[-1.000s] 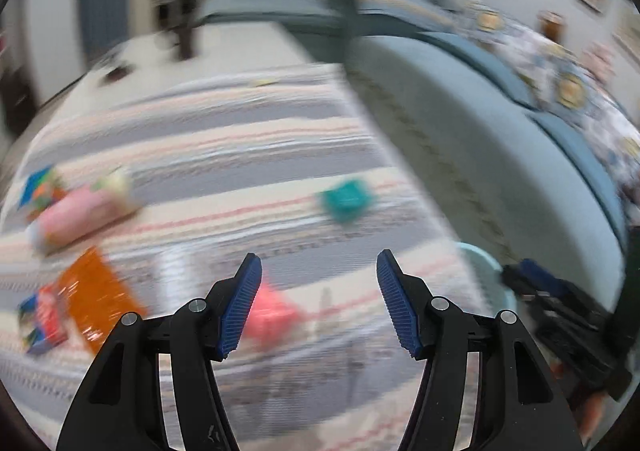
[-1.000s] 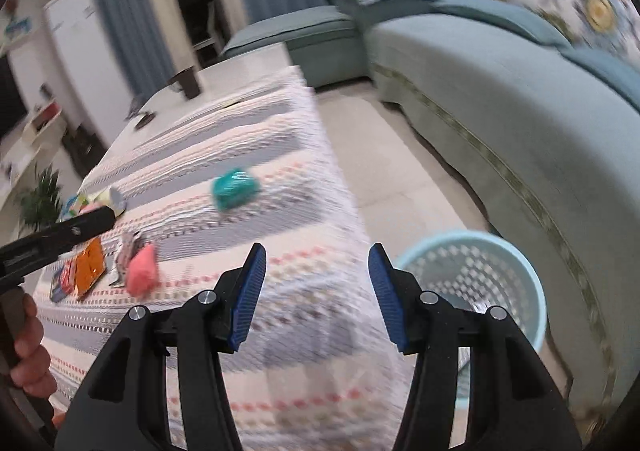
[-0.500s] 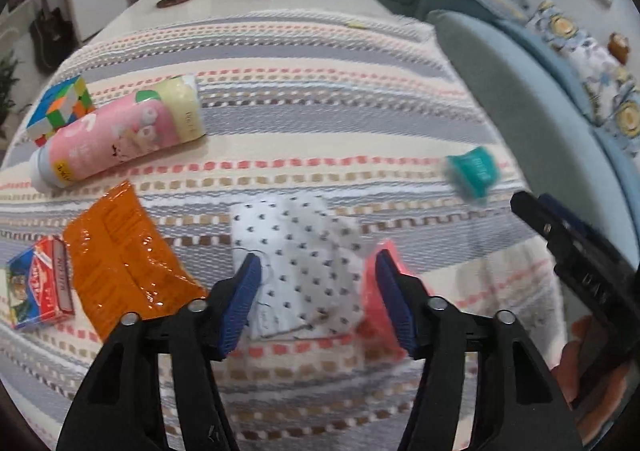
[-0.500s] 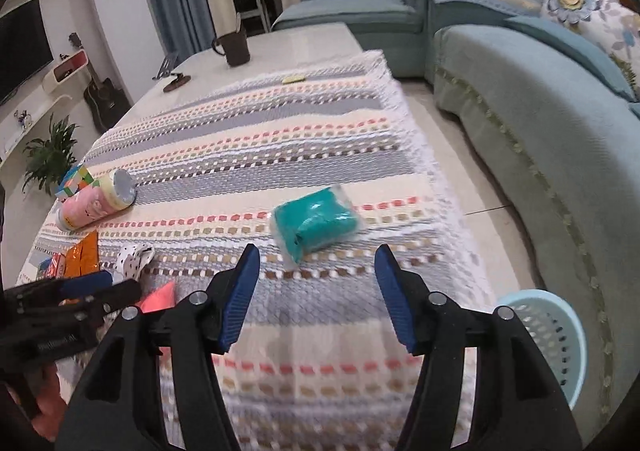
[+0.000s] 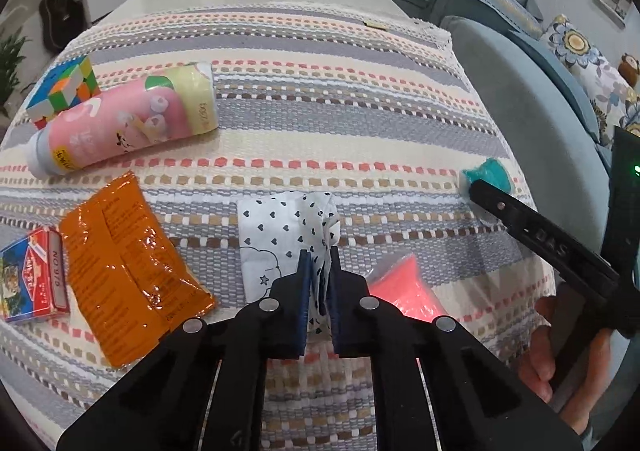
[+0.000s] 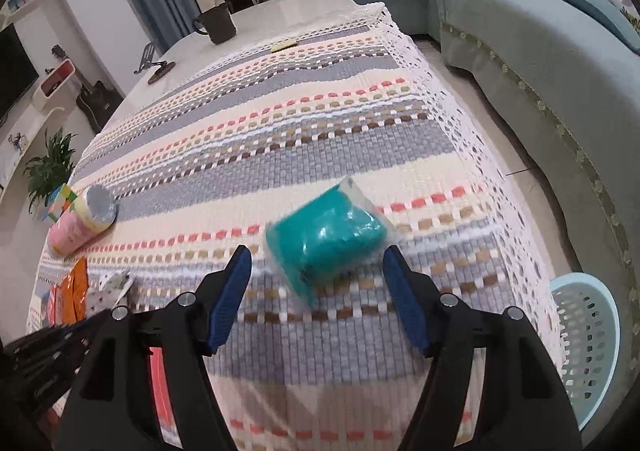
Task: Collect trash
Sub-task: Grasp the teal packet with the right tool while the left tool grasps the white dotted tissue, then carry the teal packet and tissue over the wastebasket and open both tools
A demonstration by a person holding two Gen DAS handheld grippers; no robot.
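My left gripper point(image 5: 319, 257) is shut on the near edge of a white wrapper with small dark hearts point(image 5: 282, 229) that lies on the striped tablecloth. A pink packet point(image 5: 404, 289) lies just right of it and an orange foil wrapper point(image 5: 128, 259) to the left. My right gripper point(image 6: 316, 271) is open, its fingers on either side of a teal packet in clear plastic point(image 6: 326, 241), not touching it. That teal packet also shows in the left wrist view point(image 5: 486, 175), partly hidden by a right finger. A light blue trash basket point(image 6: 586, 335) stands on the floor right of the table.
A pink and yellow tube point(image 5: 124, 119), a colour cube point(image 5: 64, 89) and a small red and blue box point(image 5: 30, 279) lie at the left. A dark mug point(image 6: 216, 23) and a phone stand point(image 6: 154, 65) sit at the far end. A blue sofa point(image 6: 560, 63) runs along the right.
My left gripper has closed on the heart-print wrapper. My right gripper has moved forward and down, so the teal packet now sits between its open fingers.
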